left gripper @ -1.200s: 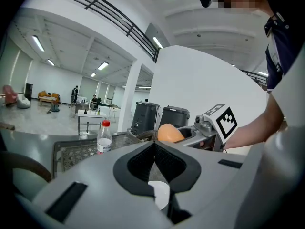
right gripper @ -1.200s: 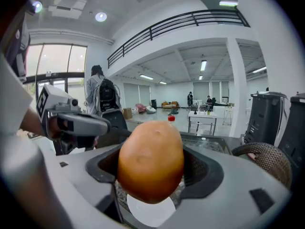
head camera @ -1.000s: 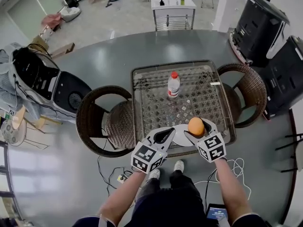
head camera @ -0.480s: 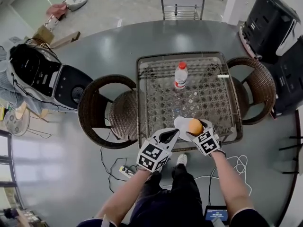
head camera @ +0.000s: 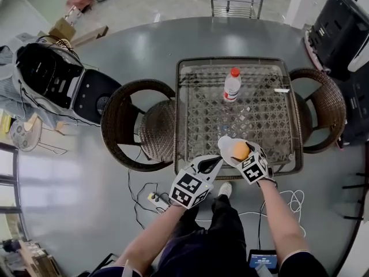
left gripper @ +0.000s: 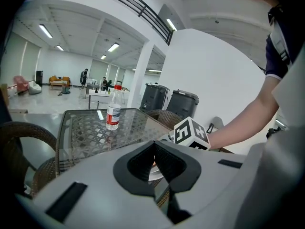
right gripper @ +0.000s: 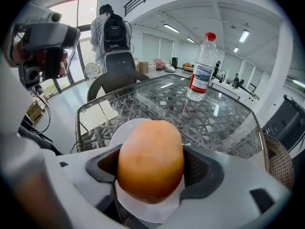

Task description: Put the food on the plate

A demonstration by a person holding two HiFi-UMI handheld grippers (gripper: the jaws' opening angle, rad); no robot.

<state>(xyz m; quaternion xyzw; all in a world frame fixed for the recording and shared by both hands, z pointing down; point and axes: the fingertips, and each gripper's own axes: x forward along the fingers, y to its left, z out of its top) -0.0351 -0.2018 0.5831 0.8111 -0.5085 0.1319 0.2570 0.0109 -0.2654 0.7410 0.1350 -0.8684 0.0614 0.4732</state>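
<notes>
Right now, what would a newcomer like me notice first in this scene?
Probably the round orange food clamped in the right gripper, over a white plate at the near edge of the glass table. Next, the lone red-capped bottle standing upright farther back, with a wicker chair at each side.

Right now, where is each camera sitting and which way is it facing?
Head view: on the person's head, steeply down at the glass table; forearms, legs, left tool, right tool show.
Left gripper view: on the left tool, across the table toward the bottle; shut jaws, right arm show.
Right gripper view: on the right tool, over the plate; jaws clamp the orange food.
Shared: both gripper views see the bottle.
</notes>
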